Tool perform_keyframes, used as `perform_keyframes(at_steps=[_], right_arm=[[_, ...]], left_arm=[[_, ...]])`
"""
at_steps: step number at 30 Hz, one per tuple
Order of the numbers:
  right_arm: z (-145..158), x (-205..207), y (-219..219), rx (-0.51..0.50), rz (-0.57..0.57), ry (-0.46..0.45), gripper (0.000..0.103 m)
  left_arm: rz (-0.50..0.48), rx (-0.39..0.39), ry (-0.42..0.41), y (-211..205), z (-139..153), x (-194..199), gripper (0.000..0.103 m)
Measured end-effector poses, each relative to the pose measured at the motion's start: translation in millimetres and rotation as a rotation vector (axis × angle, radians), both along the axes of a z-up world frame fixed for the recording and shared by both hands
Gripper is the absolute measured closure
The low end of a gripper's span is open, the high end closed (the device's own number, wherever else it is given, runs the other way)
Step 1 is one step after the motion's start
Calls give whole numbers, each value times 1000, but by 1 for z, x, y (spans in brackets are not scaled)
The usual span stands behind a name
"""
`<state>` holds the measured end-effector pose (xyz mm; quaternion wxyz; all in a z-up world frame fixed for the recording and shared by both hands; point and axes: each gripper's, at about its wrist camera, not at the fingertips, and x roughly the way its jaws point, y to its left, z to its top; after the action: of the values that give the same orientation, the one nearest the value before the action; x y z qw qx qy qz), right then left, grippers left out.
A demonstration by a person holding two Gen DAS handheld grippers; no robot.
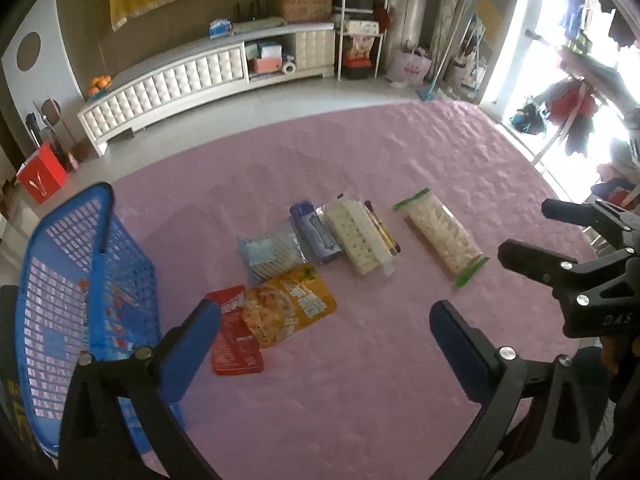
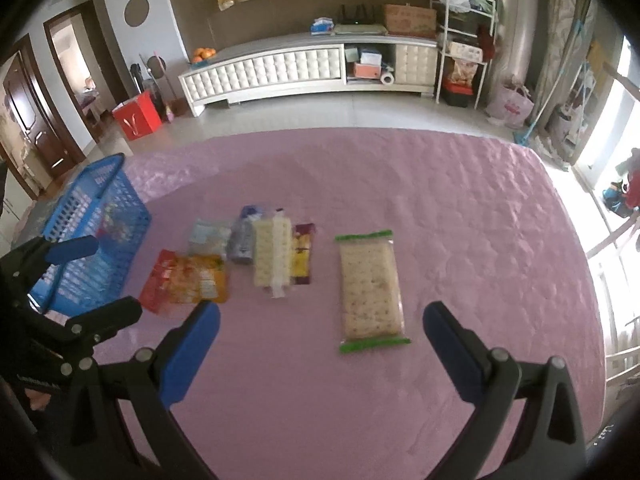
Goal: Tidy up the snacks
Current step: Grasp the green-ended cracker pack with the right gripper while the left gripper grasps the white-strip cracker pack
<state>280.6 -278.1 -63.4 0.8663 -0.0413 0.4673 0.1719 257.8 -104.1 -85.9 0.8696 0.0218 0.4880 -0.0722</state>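
Left gripper [image 1: 324, 320]: wide open, empty, above the pink cover [image 1: 360, 380].
Right gripper [image 2: 320, 324]: wide open, empty.
Cracker pack [image 2: 370, 292]: mid-cover, apart from other snacks; light, brittle, slippery, so pinch across long edges.
Basket [image 1: 96, 280]: left edge.

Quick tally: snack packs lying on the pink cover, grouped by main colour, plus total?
Red: 1, red pack
Orange: 1, orange pack
Light blue: 1, light blue pack
Dark blue: 1, dark blue pack
Clear cracker packs: 2, white-trimmed pack, green-edged pack
Dark yellow: 1, slim pack
Total: 7
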Motion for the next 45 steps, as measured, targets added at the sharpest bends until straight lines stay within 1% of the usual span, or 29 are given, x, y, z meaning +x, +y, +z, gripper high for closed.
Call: perform_keyframes(at_steps=[1,4,8,11,13,17,18,20,22,23,24,25,26,27,28,30,31,33,34,35,36,38,41,43,45], right_arm=[[-4,4,-3,0,-1,7,0],[-16,19,-13,25,-25,35,0],[-33,38,-20,22,-33,57,0],[-52,54,-14,-26,-20,99,0],[-66,60,-10,-53,5,115,0],[-89,69,-13,-55,11,172,1],[-89,70,-13,-62,15,175,4],[-84,71,-12,-68,35,154,5],[-86,71,-11,-47,54,167,7],[-90,73,-12,-35,61,180,9],[-95,74,-11,-39,64,194,14],[-101,75,-11,-57,67,209,18],[-104,76,-11,-78,70,210,19],[-102,74,-8,-104,83,185,22],[-103,72,-9,-126,87,180,25],[-103,68,-10,-140,94,166,28],[-103,66,-13,-147,96,159,32],[-101,65,-15,-157,93,152,38],[-100,65,-19,-154,81,150,43],[-99,65,-21,-141,76,154,44],[-98,65,-24,-125,67,154,45],[-94,66,-28,-119,47,140,45],[-85,70,-38,-62,8,136,45],[-81,70,-45,-22,-4,143,45],[-81,71,-46,-21,-6,143,45]], left_arm=[[2,-3,7,-1,-4,3,0],[3,-51,66,-7,-16,15,0],[-11,-41,79,-22,-32,31,0],[-21,-47,120,-32,-47,41,0],[-12,-24,145,-37,-59,47,0],[-10,-31,175,-42,-73,55,0],[-5,-31,176,-41,-74,57,0],[6,-27,171,-39,-77,60,0],[28,-35,172,-33,-77,65,0],[41,-47,181,-30,-79,68,0],[48,-56,188,-28,-80,69,0],[52,-65,195,-27,-81,70,0],[53,-68,202,-27,-82,71,1],[53,-62,204,-27,-83,72,2],[53,-53,207,-28,-84,72,3],[51,-46,214,-30,-86,74,4],[52,-50,216,-30,-86,75,4],[55,-54,219,-33,-87,76,10],[53,-51,224,-35,-87,78,11],[51,-43,228,-38,-90,80,19],[46,-38,234,-41,-91,81,30],[44,-39,249,-44,-93,85,36],[59,-50,262,-47,-97,90,41],[86,-65,266,-48,-99,95,41],[110,-78,271,-50,-100,100,41]])
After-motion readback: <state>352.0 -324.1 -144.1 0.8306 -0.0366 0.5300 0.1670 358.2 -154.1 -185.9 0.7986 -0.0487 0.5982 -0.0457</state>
